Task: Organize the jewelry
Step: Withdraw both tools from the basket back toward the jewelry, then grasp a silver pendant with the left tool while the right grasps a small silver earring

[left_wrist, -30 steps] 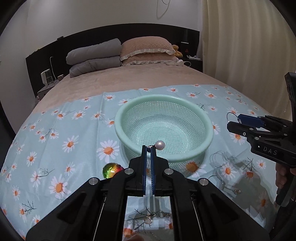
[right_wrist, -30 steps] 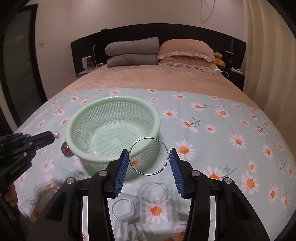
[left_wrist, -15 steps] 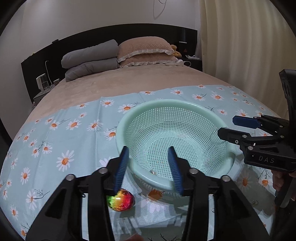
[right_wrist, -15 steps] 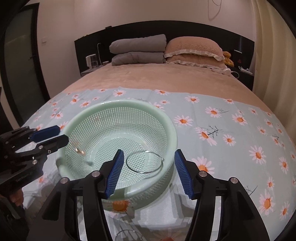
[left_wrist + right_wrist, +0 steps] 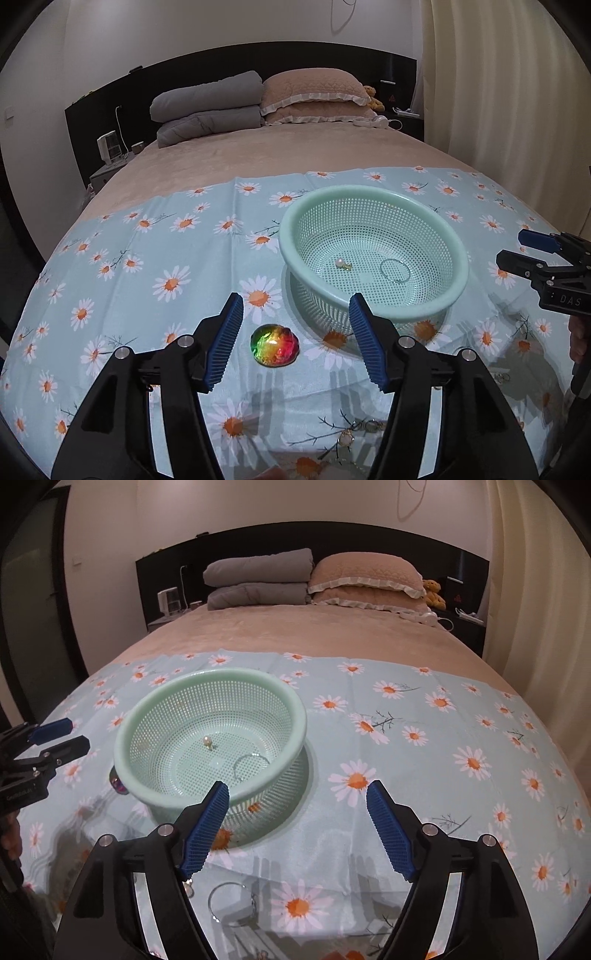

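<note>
Right gripper (image 5: pixel 517 247) body marked "DAS", jaws spread, empty. Left gripper (image 5: pixel 295 343) spread, pearl earring (image 5: pixel 341 263) released. Earring and hoop (image 5: pixel 395 270) now inside mint basket (image 5: pixel 369 192); previously gripped.

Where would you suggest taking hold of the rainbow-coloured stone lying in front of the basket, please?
Probably across its rounded sides, coming straight down from above. The stone is a low glossy dome lying flat on the cloth, so it offers no edge or handle. The open left claw already straddles it. The basket stands close on the right, so keep that finger clear.
</note>
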Demonstrator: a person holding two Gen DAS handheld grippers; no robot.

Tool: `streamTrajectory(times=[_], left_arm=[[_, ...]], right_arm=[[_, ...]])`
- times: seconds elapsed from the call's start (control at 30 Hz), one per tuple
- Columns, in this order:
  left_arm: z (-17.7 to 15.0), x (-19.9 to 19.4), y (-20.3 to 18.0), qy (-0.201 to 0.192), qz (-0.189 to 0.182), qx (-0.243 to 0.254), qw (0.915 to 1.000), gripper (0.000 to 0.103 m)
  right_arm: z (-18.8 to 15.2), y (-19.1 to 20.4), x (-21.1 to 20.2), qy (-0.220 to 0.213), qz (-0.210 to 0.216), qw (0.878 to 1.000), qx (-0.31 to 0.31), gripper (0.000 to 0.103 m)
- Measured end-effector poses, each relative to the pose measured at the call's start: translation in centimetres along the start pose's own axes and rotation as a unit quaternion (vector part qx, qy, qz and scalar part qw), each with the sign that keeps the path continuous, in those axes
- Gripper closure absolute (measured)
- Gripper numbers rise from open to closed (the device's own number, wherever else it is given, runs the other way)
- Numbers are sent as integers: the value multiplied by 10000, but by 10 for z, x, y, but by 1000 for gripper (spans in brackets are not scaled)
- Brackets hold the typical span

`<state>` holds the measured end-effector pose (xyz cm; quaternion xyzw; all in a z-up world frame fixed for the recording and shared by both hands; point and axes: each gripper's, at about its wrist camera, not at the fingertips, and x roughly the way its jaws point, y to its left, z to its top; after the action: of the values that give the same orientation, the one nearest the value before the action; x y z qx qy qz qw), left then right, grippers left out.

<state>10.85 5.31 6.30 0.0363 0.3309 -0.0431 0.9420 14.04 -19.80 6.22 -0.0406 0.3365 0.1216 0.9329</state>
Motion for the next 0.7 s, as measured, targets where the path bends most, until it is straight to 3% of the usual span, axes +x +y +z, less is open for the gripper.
streamTrajectory(times=[0.3,0.63,0.7], left_arm=[[-41,-16,-15,371,71,173,9991,43],[-72,-10,-26,569,-61,138,9983,43],[-76,-6,-29,617,-68,172,9979,43]], right_arm=[[-13,1,-22,130,66,9999,74,30],[-52,13,0,563,177,9983,-31,31],[-60,15,6,697,187,9974,-53,37]])
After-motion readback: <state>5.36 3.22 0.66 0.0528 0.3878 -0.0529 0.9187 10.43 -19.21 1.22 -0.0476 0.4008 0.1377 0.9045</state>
